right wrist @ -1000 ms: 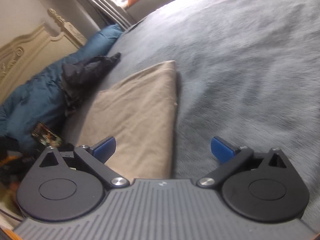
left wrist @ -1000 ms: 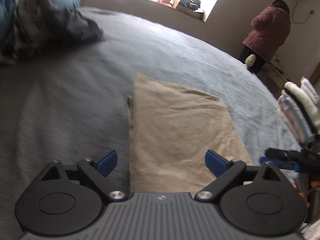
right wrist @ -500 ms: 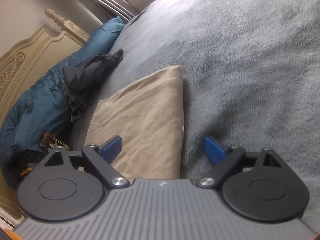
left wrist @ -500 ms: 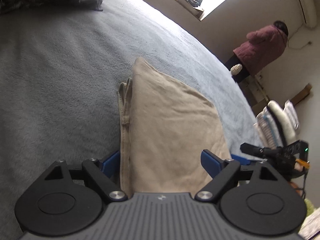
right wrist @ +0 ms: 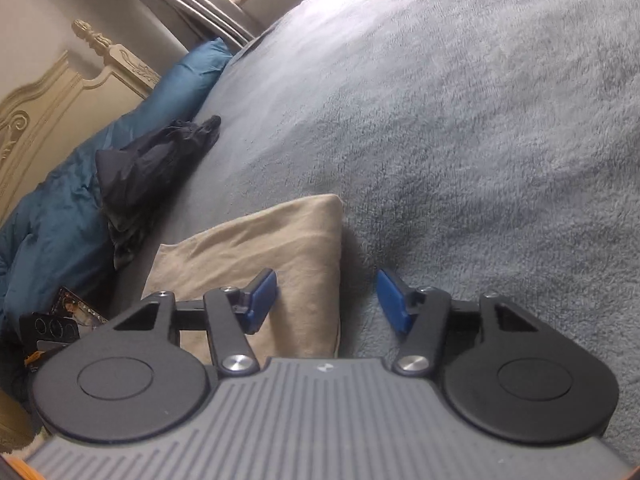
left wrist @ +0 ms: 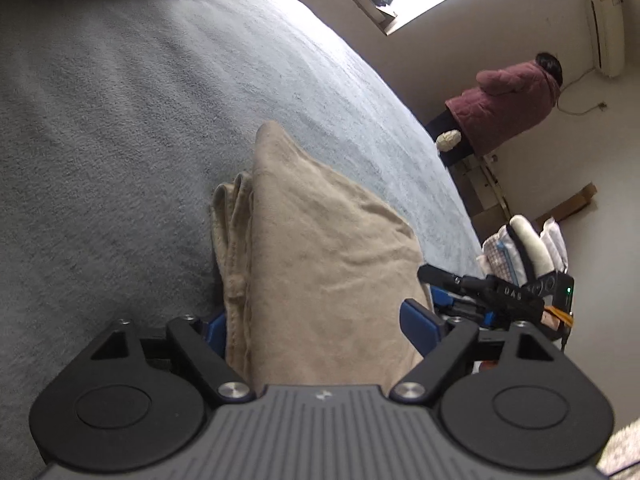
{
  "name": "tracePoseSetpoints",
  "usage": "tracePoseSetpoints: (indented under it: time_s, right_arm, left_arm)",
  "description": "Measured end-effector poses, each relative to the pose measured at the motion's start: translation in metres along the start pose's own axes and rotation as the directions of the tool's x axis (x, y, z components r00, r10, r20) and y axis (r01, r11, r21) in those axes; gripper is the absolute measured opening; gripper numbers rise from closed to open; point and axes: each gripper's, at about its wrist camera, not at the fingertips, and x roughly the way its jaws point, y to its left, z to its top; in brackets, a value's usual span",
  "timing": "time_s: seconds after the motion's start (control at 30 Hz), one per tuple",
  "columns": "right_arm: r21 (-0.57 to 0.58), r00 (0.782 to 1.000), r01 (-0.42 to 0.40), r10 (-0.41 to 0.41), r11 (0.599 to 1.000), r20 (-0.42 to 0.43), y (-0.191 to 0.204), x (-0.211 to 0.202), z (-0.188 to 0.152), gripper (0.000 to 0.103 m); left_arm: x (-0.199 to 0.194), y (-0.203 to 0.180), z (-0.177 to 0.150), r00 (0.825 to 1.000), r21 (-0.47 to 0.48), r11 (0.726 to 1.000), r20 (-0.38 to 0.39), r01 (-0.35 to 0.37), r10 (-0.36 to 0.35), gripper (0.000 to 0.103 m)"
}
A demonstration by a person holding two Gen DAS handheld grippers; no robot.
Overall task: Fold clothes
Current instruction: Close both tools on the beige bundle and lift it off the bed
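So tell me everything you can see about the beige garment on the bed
The beige garment is folded into a flat stack of soft, lightly wrinkled cloth on the grey blanket, with layered edges showing along one side. The left gripper is closing around its near end; the right gripper is closing over one edge.

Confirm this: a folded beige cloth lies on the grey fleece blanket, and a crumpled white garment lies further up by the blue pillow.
One detail is wrong. The crumpled garment by the blue pillow is black, not white, as the right wrist view shows. The rest holds: the folded beige cloth lies on the grey fleece blanket.
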Motion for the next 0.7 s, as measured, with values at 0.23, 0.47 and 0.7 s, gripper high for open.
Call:
tracePoseSetpoints:
  time_s: [0.23,0.47,0.7]
  right_arm:
    - [0.109,0.994,-0.102,0.106,0.989,-0.033,-0.019,-0.022,-0.021,0.054]
    - [0.147,0.980,-0.169,0.181,0.975,-0.076,-0.018,0.011,-0.010,0.049]
    - [0.254,0.961,-0.214,0.250,0.943,-0.119,-0.031,-0.001,-0.033,0.033]
  left_arm:
    - [-0.004,0.008,-0.008,0.999,-0.040,0.998,-0.023,0.044,-0.045,0.082]
    - [0.022,-0.003,0.007,0.998,-0.018,0.998,-0.017,0.067,-0.067,0.093]
    - [0.000,0.013,-0.008,0.991,-0.077,0.990,-0.045,0.120,-0.124,0.072]
